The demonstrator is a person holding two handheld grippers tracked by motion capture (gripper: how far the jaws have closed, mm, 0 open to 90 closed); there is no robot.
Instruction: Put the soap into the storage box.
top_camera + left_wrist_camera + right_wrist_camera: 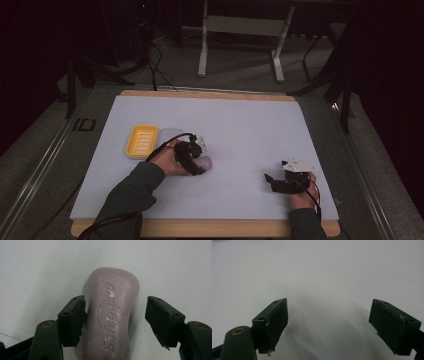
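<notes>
The left gripper (115, 315) stands over a pale purple soap bar (110, 315) lying flat on the white table sheet (240, 125). Its jaws are spread and released: one pad (73, 320) sits against or just beside the bar's edge, the other pad (160, 320) stands clear with bare sheet between. In the high view the soap bar (205, 163) lies left of the table's centre, partly covered by the left gripper (192, 160). A yellow soap dish (142, 141) rests near it, farther left and back, with a clear item just beside the dish, too faint to identify. The right gripper (272, 181) rests well apart near the front right; its jaws are spread, with nothing between them. Nothing lies between soap bar and dish.
</notes>
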